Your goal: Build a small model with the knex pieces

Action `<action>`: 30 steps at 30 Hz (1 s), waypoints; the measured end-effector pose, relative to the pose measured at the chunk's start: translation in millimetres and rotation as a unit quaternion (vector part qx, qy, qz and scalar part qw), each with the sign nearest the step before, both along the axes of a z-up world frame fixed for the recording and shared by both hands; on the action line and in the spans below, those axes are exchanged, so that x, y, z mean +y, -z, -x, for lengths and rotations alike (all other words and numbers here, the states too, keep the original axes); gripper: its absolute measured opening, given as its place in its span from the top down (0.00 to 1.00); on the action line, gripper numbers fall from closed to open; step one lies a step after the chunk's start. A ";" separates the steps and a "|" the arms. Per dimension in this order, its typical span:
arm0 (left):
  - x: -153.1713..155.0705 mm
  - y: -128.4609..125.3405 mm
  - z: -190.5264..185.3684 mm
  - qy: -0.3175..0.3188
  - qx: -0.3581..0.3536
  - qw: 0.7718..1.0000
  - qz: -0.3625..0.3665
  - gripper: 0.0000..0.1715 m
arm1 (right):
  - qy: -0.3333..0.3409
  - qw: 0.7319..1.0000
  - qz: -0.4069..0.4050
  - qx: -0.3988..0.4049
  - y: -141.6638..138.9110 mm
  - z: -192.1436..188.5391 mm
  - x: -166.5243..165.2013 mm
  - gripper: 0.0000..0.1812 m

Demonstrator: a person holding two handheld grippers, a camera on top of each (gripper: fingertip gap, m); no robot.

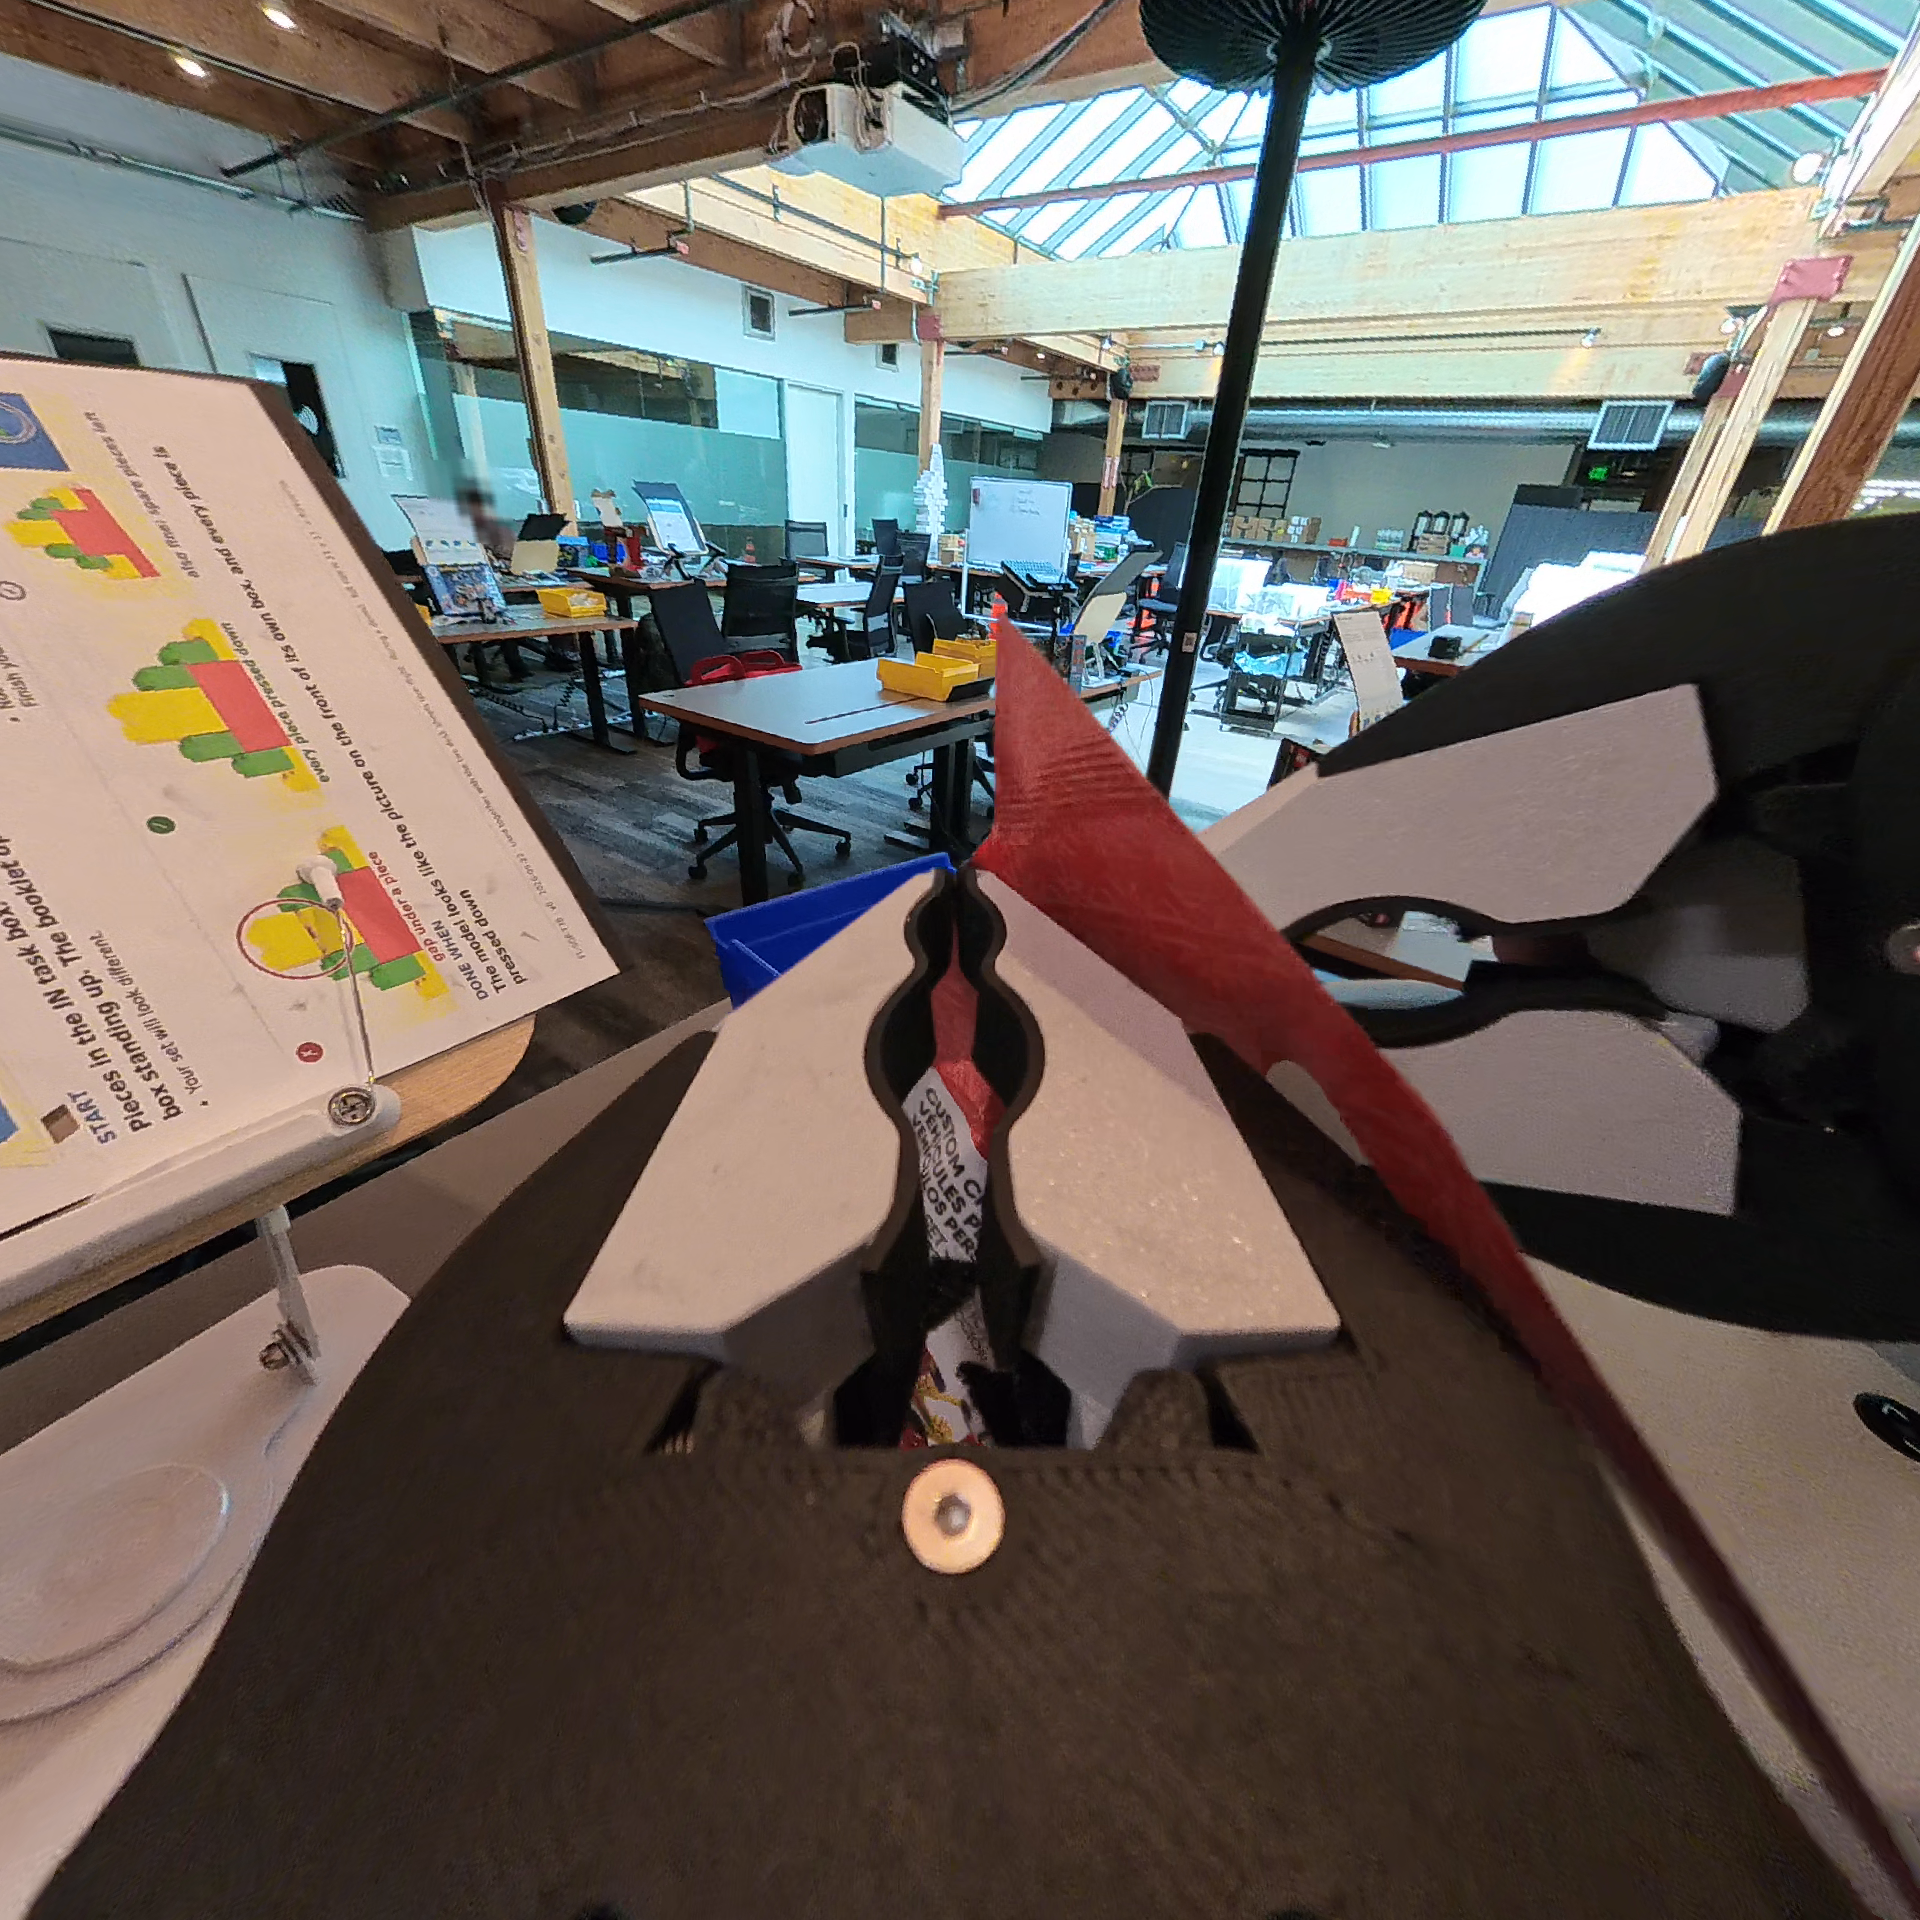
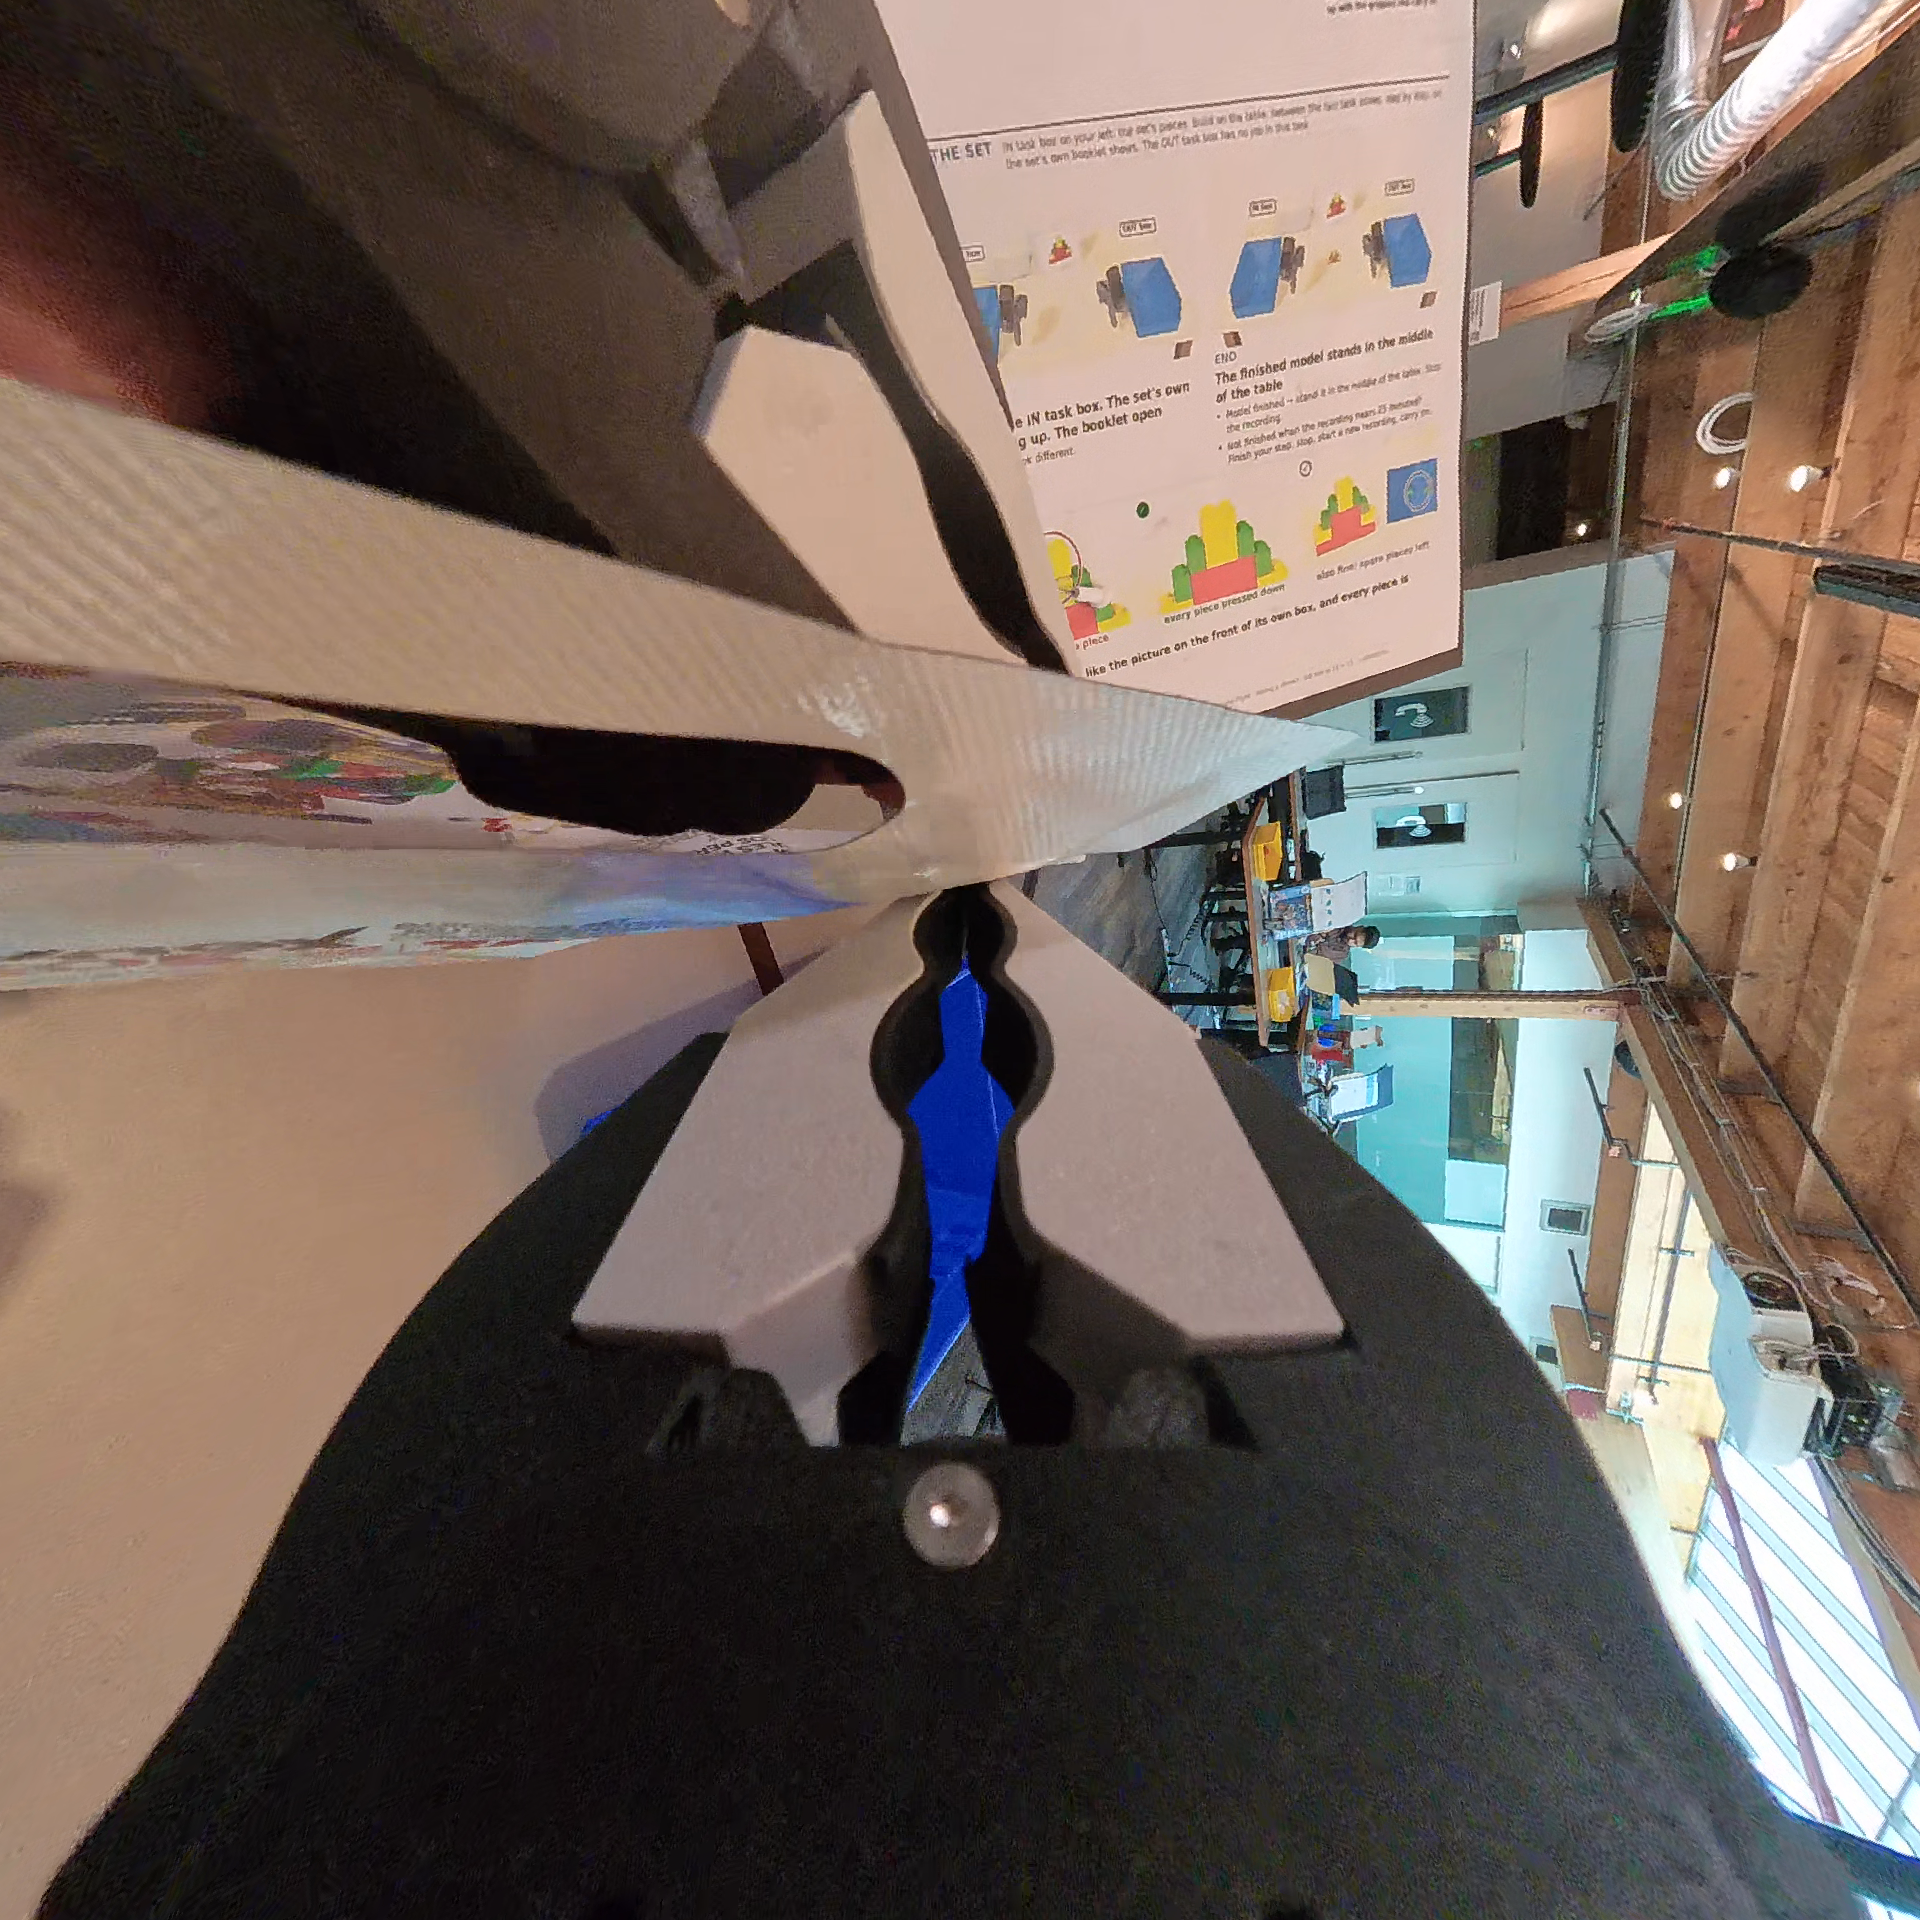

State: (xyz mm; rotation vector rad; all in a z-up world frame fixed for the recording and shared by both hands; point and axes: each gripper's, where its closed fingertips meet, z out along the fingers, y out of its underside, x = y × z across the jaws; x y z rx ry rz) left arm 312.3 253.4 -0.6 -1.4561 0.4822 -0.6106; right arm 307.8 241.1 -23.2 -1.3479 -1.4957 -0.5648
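Note:
A plastic bag with a red outer side [image 1: 1122,883] and a white ribbed seal strip with a hang hole [image 2: 623,644] is held up between both grippers. My left gripper [image 1: 961,873] is shut on the bag's top edge; a printed part of the bag shows between its fingers. My right gripper [image 2: 961,894] is shut on the seal strip next to the hang hole, rolled on its side. Each gripper shows in the other's view: the right one's fingers [image 1: 1507,810] behind the red film, the left one's fingers [image 2: 831,447] above the strip. The bag's contents are hidden.
An instruction sheet on a wooden stand [image 1: 208,779] stands at the left and also shows in the right wrist view [image 2: 1247,364]. A blue bin [image 1: 821,925] sits behind the grippers on the white table [image 1: 1766,1403]. A black pole [image 1: 1236,416] rises beyond. Desks and chairs fill the room. Less than 4 cm separates the two grippers' tips.

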 end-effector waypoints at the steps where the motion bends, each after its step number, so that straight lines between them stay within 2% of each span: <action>1: 2.3 0.6 1.2 -0.003 -0.008 1.000 0.001 1.00 | 0.006 1.000 0.001 0.007 0.9 1.6 0.1 1.00; 3: 9.4 5.6 4.2 -0.001 -0.039 0.999 0.023 1.00 | -0.007 0.999 0.030 0.011 12.2 10.1 -6.6 1.00; 5: 30.0 1.9 30.3 -0.044 -0.069 0.996 0.038 1.00 | -0.059 0.996 0.073 -0.006 41.1 35.3 -38.7 1.00; 6: 36.6 -6.0 39.6 -0.039 -0.101 0.993 0.042 1.00 | -0.086 0.993 0.080 -0.015 56.8 49.2 -56.6 1.00; 8: 34.6 -17.7 34.5 -0.013 -0.086 0.996 0.022 1.00 | -0.085 0.992 0.094 0.017 67.8 53.4 -64.5 1.00; 10: 27.4 -18.6 30.7 0.004 -0.095 0.995 0.021 1.00 | -0.058 0.988 0.096 0.103 41.7 36.1 -53.6 1.00; 13: 25.5 -8.0 30.1 0.005 -0.087 0.996 0.022 1.00 | -0.011 0.987 0.058 0.149 1.8 5.7 -34.2 0.99; 14: 23.7 -7.0 28.4 0.003 -0.081 0.997 0.020 1.00 | 0.012 0.988 0.044 0.145 -4.0 -2.7 -25.2 0.83; 15: 20.9 -7.1 24.1 0.004 -0.069 0.997 0.015 1.00 | 0.019 0.990 0.030 0.136 -7.4 -6.3 -19.7 0.79; 19: 10.8 -8.1 3.7 0.012 -0.023 1.000 -0.006 1.00 | 0.026 0.995 -0.027 0.095 -15.1 -8.1 -6.1 0.81; 25: 1.6 -4.6 -12.8 0.033 -0.001 0.999 -0.013 1.00 | 0.040 0.998 -0.040 0.036 -7.4 -21.4 11.7 0.85; 30: -2.4 -1.5 -25.9 0.037 0.032 0.998 -0.025 1.00 | 0.038 0.998 -0.043 0.004 -6.4 -25.8 11.0 0.82</action>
